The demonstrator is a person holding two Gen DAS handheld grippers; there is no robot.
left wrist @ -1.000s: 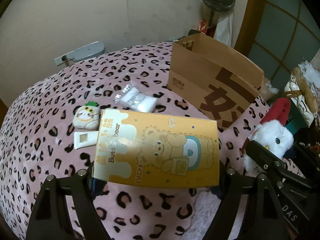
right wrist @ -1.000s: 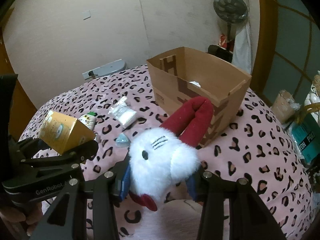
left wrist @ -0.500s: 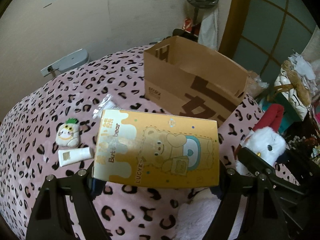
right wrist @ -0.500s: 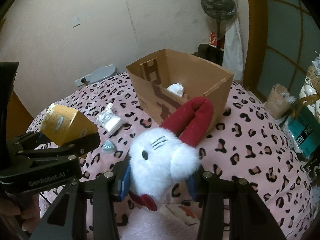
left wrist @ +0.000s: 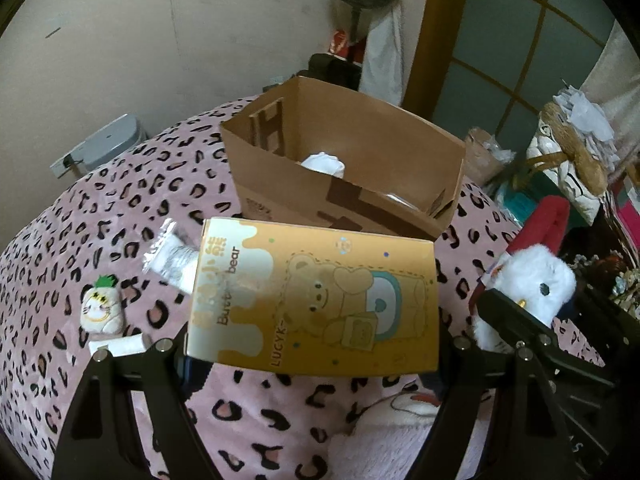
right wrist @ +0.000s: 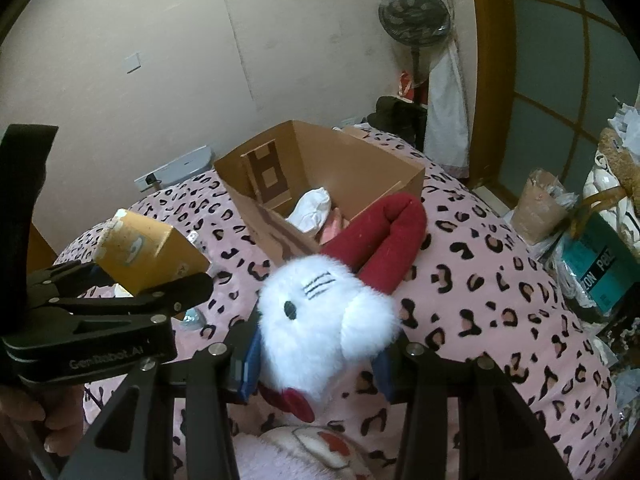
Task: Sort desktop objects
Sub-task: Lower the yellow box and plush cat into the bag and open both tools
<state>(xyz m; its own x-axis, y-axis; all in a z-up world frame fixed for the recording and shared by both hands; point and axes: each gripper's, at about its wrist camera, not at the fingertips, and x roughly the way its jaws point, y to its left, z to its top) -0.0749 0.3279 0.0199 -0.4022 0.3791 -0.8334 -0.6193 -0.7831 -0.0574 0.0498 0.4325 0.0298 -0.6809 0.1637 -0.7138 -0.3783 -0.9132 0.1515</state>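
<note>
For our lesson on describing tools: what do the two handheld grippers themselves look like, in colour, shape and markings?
Both are matte black. The right gripper has angular strut-like fingers with silver screws and blue pads. The left gripper is the same build, with grey "GenRobot.AI" lettering on its side. No cables or sleeves show.

A flat yellow cardboard box with a bear drawing (left wrist: pixel 316 300) is up off the pink spotted blanket. A fluffy white plush toy with red ears (right wrist: pixel 328 320) is up too. The open brown cardboard box (right wrist: pixel 360 164) sits behind (white cloth inside).

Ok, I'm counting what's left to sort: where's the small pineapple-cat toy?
In the left wrist view, the toy lies on the blanket, left of the held yellow box.
</note>
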